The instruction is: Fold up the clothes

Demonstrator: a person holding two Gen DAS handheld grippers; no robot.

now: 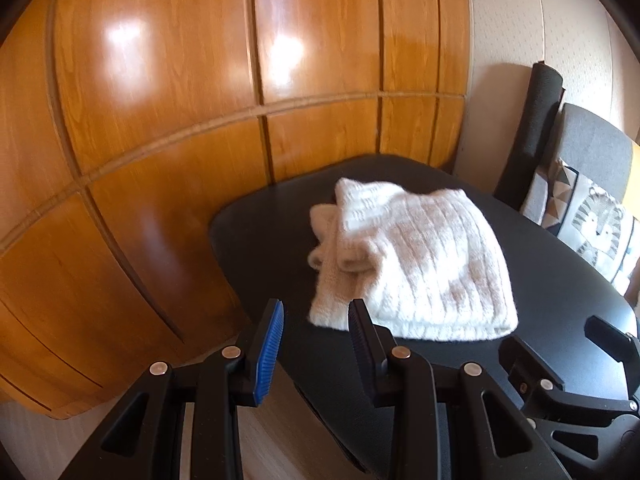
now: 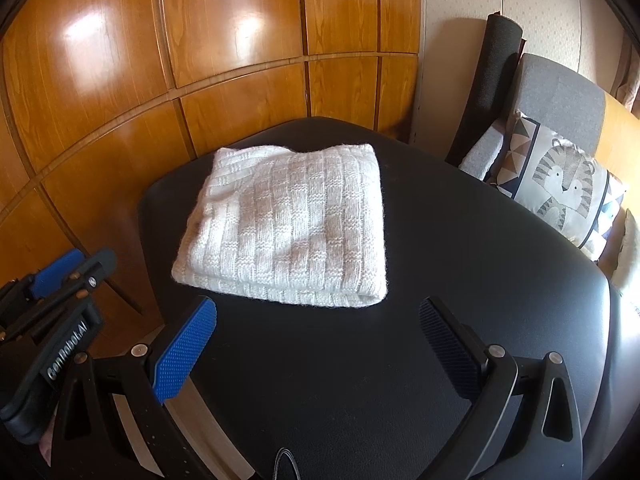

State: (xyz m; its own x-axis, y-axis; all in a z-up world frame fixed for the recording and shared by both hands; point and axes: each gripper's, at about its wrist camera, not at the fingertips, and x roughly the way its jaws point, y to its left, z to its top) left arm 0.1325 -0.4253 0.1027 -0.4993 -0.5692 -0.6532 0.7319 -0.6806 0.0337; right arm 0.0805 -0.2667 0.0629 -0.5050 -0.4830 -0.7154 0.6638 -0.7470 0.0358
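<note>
A white ribbed knit sweater (image 2: 284, 228) lies folded into a thick rectangle on the black table (image 2: 360, 360), toward its far side; cuffs poke out at its left edge. Both the left gripper (image 1: 316, 316) and the right gripper (image 2: 318, 320) stand apart and empty, short of it. Wood panels (image 2: 160, 60) stand behind, and a tiger cushion (image 2: 560, 188) lies to the right.

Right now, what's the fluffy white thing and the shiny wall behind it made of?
The white sweater looks like soft knitted wool or acrylic: ribbed stitches, fuzzy edges. The wall panels look like varnished wood or wood-look laminate: orange grain, glossy light patches.
</note>
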